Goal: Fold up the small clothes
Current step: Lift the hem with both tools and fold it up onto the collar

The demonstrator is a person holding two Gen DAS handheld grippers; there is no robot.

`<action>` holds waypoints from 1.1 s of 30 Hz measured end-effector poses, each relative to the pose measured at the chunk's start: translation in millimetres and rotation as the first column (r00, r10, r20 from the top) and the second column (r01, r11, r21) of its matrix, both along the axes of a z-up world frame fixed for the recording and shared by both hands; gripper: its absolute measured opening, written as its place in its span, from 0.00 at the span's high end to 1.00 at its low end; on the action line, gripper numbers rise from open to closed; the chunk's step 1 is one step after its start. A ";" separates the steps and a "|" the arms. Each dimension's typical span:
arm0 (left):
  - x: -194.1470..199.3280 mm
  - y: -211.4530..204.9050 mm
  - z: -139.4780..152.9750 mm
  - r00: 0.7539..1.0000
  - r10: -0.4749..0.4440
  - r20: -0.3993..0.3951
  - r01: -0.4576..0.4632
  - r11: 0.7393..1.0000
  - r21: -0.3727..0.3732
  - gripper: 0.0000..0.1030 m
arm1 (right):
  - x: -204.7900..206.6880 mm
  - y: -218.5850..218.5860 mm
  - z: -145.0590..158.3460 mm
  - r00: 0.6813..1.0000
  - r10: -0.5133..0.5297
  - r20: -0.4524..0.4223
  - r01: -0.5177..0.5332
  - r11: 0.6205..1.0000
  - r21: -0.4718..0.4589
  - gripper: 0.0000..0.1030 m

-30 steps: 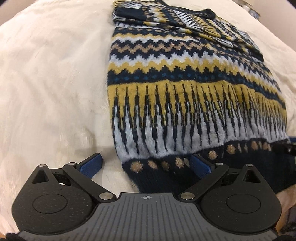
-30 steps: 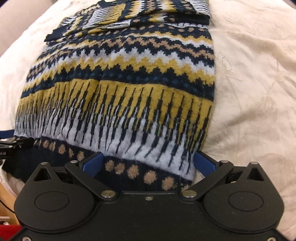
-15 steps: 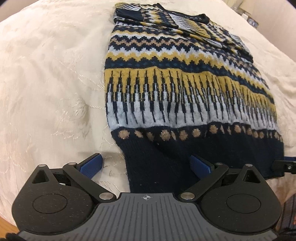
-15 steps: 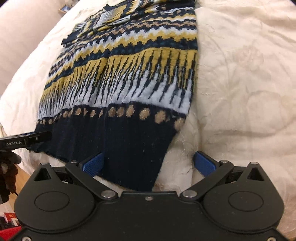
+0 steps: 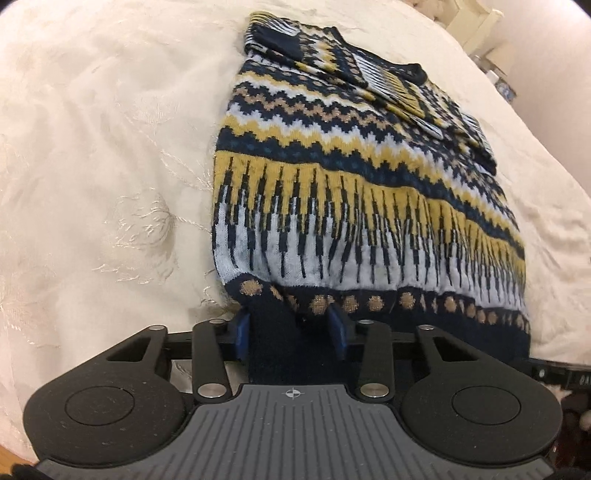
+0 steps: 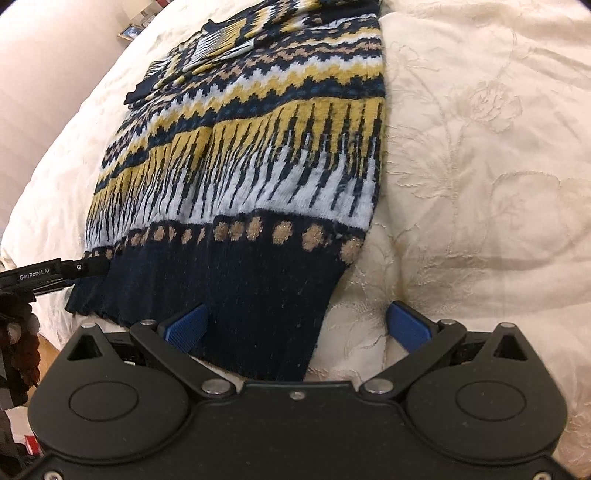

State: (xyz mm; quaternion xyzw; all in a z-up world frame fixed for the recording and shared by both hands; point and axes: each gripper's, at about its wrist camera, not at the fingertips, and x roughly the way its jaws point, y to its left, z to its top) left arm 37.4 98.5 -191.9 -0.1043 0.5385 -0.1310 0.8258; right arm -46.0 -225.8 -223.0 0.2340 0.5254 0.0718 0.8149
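Observation:
A knit sweater (image 5: 351, 184) in navy, mustard and pale blue zigzag bands lies flat on a cream embroidered bedspread (image 5: 92, 166), sleeves folded in at the far end. My left gripper (image 5: 290, 328) is at the near left corner of the navy hem. Its jaws are closing, and the hem is bunched between the blue pads (image 5: 242, 332). In the right wrist view the sweater (image 6: 258, 166) runs away from me. My right gripper (image 6: 295, 325) stands open around the hem's right corner, pads apart from the cloth. The left gripper (image 6: 55, 273) shows at the hem's other corner.
The bedspread (image 6: 480, 147) stretches wide to the right of the sweater. The bed's near edge drops to a wooden floor (image 6: 48, 347) at the lower left. Small framed items (image 6: 129, 31) and pale furniture (image 5: 476, 22) stand beyond the bed's far side.
The left jaws have narrowed from wide apart onto the hem's left corner, which now puckers. The right gripper drew back to the hem early on, then held still and open.

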 end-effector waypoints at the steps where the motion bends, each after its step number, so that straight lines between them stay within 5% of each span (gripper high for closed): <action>1: 0.3 -0.5 -0.4 1.000 -0.007 0.000 0.007 1.000 0.005 0.62 | 0.8 -1.2 0.0 1.000 -0.007 -0.001 0.007 1.000 0.009 0.00; 10: 3.5 -6.0 -2.4 1.000 -0.006 -0.007 0.006 1.000 0.014 0.63 | 6.6 -13.2 -1.5 0.996 -0.094 0.003 0.093 0.989 0.113 0.06; 13: 1.8 -1.1 0.7 1.000 -0.003 -0.003 0.003 1.000 -0.022 0.84 | 9.1 -15.9 1.4 0.995 -0.097 0.003 0.095 0.984 0.153 0.46; 16: 0.4 2.4 10.7 1.000 0.001 0.015 -0.001 0.999 -0.050 0.89 | 12.1 -18.7 3.1 0.995 -0.098 -0.005 0.097 0.966 0.239 0.77; 24: 7.1 19.8 70.6 0.987 0.106 0.119 -0.081 0.977 -0.198 0.90 | 15.8 -20.4 48.0 0.984 -0.136 0.114 0.094 0.944 0.318 0.80; 33: 47.6 32.3 128.9 0.960 0.149 0.235 -0.079 0.956 -0.283 0.95 | 45.7 -36.8 110.4 0.935 -0.242 0.260 0.138 0.922 0.362 0.87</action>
